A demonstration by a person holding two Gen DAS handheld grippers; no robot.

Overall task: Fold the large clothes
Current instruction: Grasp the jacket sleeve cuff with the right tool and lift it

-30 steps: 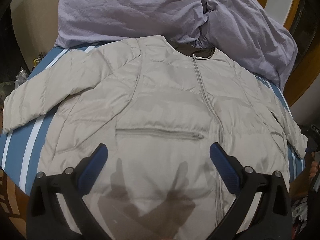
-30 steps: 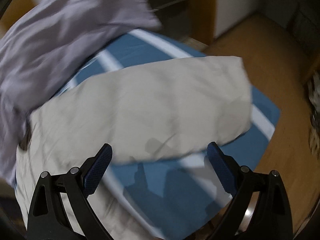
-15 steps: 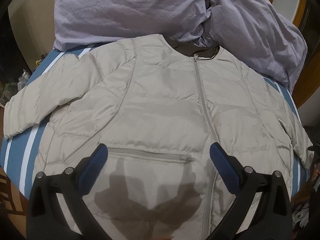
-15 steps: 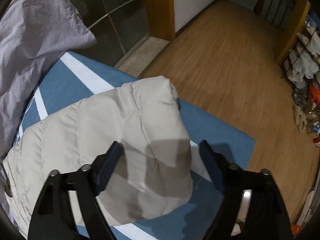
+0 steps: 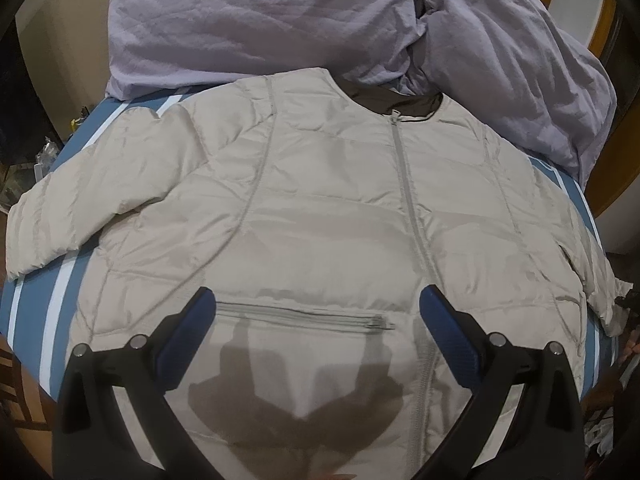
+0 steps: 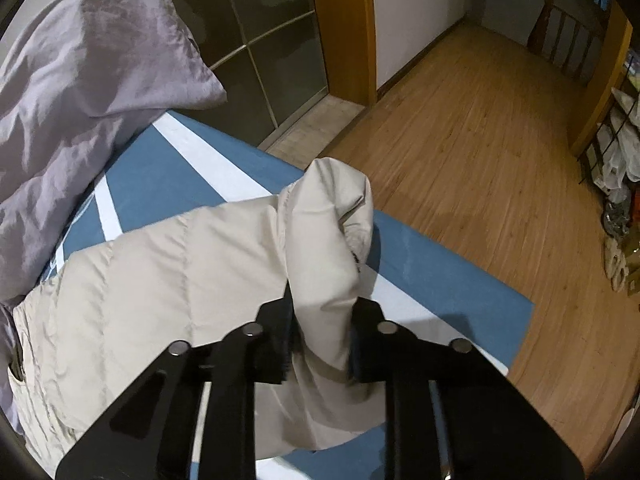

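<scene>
- Left wrist view: the left gripper is hovering above the lower front of the beige puffer jacket, its blue-padded fingers spread wide and holding nothing.
- Left wrist view: the jacket is lying front-up and zipped on the blue bedsheet with white stripes; its central zipper is running from the dark collar lining down toward the hem, and a horizontal pocket zipper is sitting between the two fingers.
- Left wrist view: one sleeve is stretching out toward the left edge of the picture, resting flat on the sheet; a crumpled lavender duvet is lying beyond the collar and touching it.
- Left wrist view: the gripper's shadow is falling on the jacket just below the pocket.
- Right wrist view: the right gripper is pinching the cuff end of the jacket's other sleeve, its fingers pressed in on the fabric, which is bunching up between them and rising off the sheet.
- Right wrist view: the rest of that sleeve is lying across the striped bedsheet, with the duvet piled at the left.
- Right wrist view: a wooden floor is showing beyond the bed corner, alongside a glass-paned door.
</scene>
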